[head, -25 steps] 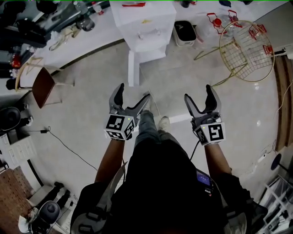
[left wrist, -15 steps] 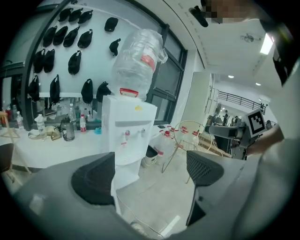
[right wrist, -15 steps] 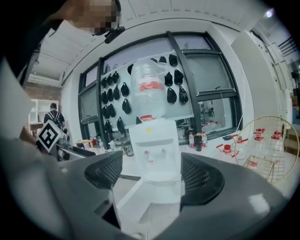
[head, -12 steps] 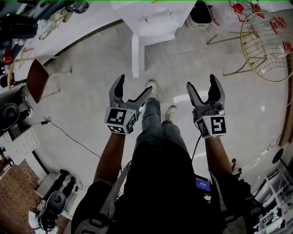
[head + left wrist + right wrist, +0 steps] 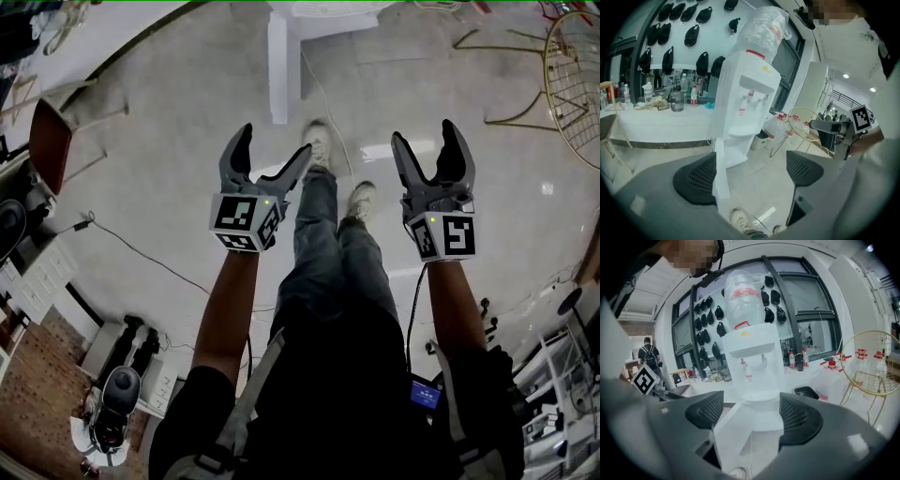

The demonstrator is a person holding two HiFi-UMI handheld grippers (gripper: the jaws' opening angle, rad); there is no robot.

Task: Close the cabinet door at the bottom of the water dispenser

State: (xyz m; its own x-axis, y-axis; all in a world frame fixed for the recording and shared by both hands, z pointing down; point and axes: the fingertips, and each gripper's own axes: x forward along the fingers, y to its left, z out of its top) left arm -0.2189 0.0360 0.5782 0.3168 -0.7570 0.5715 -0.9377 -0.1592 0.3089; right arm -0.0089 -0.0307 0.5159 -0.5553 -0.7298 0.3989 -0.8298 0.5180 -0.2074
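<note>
The white water dispenser (image 5: pixel 745 103) carries a big clear bottle (image 5: pixel 761 30) on top and stands ahead of both grippers. Its bottom cabinet door (image 5: pixel 277 66) stands open, swung out toward me as a narrow white panel (image 5: pixel 721 173). The right gripper view also faces the dispenser (image 5: pixel 754 366), with the open door (image 5: pixel 733 437) low and left of centre. My left gripper (image 5: pixel 273 142) and right gripper (image 5: pixel 424 134) are both open and hold nothing, a short way back from the door. In the head view only the dispenser's base shows, at the top edge.
The person's legs and shoes (image 5: pixel 319 150) lie between the grippers. A gold wire basket stand (image 5: pixel 577 66) is at the right, a brown chair (image 5: pixel 47 131) at the left, a cable (image 5: pixel 141 248) across the floor. A black bin (image 5: pixel 806 392) sits beside the dispenser, with a long counter (image 5: pixel 656 122) behind.
The person has stepped forward: the dispenser and its open door have slid to the top edge of the head view. Both grippers stay open and level.
</note>
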